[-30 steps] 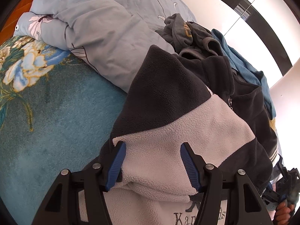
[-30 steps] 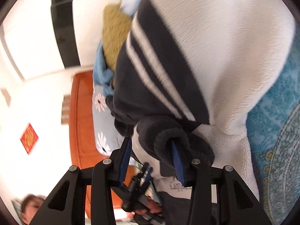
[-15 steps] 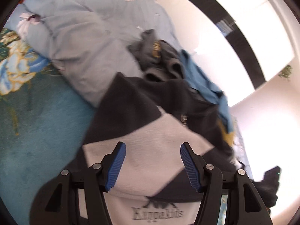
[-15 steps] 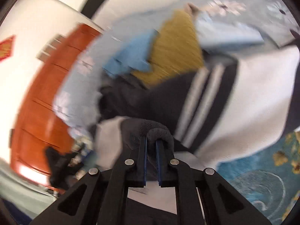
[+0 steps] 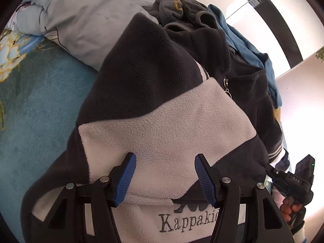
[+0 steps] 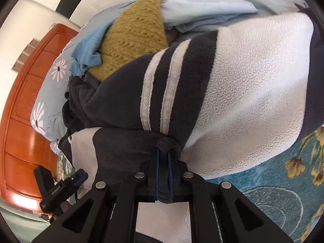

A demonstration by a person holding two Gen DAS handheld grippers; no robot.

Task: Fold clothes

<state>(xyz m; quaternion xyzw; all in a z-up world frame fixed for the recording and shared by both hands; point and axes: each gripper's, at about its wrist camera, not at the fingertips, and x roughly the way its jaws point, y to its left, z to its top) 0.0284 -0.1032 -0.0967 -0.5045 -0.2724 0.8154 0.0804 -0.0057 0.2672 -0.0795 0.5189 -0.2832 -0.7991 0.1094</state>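
Charcoal-and-white fleece jacket lies on the teal bedspread; right tongs clamped on its dark cuff, left tongs apart above the white panel.

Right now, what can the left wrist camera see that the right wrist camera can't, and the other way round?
Only the left wrist view shows the embroidered lettering on the fleece's pale panel, the zipper pull, a grey hoodie behind it, and the left gripper open over the cloth.

Only the right wrist view shows the mustard knit sweater, the orange wooden headboard, and the right gripper shut on a dark fold of fleece.

Both show the dark-and-white fleece jacket, the teal floral blanket under it, and the pale blue flowered quilt.
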